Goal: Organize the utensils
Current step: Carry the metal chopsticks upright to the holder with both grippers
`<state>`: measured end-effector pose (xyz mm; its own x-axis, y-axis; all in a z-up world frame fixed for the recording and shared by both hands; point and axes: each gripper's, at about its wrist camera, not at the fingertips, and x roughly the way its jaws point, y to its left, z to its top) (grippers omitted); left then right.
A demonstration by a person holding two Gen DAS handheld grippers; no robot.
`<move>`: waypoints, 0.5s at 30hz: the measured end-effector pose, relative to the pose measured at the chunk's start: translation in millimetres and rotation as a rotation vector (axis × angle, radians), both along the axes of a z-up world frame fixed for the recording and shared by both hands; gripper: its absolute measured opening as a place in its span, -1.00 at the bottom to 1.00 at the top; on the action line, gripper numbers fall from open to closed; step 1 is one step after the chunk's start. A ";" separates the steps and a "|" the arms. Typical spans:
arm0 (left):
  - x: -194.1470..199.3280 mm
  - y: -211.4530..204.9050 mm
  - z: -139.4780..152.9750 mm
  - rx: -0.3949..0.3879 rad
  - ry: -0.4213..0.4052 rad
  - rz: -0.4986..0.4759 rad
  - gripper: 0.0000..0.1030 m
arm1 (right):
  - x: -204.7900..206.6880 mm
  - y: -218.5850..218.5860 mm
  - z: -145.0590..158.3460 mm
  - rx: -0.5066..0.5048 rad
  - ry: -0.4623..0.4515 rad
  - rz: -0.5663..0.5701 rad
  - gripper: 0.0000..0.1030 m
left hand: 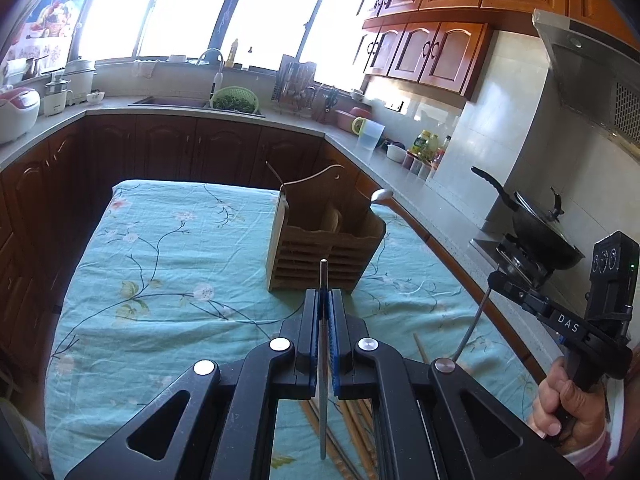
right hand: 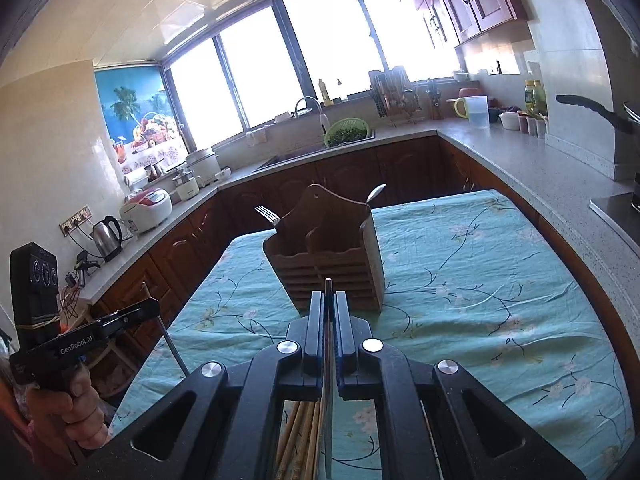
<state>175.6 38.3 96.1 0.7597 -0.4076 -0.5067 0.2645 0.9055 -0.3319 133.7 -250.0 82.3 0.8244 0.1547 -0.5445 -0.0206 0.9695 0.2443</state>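
Left wrist view is showing the left gripper [left hand: 325, 300] clenching a thin metal utensil [left hand: 323, 360]; the right gripper [right hand: 329, 304] is likewise gripping a metal utensil [right hand: 328, 380]. A fork [right hand: 267, 215] and spoon [right hand: 376, 193] are already standing in the wooden holder [right hand: 332, 264] on the bench [right hand: 500, 280], while chopsticks [right hand: 298, 436] are lying below, unsorted.

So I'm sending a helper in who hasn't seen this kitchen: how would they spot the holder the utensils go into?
Find the table with the turquoise floral cloth in the middle of the kitchen. Near its far end stands the wooden utensil holder, a slatted box with a tall curved back. A fork and a spoon stick out of it, and it is the only thing standing upright on the cloth.
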 end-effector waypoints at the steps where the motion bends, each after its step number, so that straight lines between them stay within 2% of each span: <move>1: 1.0 0.2 0.6 -0.001 -0.002 0.000 -0.96 | 1.3 -0.6 2.3 -0.001 -0.005 -0.001 -0.93; 15: 24.5 5.2 9.2 -0.028 -0.048 0.020 -0.96 | 24.6 -7.2 28.4 0.004 -0.080 -0.016 -0.93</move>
<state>200.1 43.4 105.3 0.7913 -0.4053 -0.4578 0.2625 0.9014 -0.3443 158.3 -257.2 110.7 0.8678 0.1437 -0.4757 -0.0252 0.9688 0.2467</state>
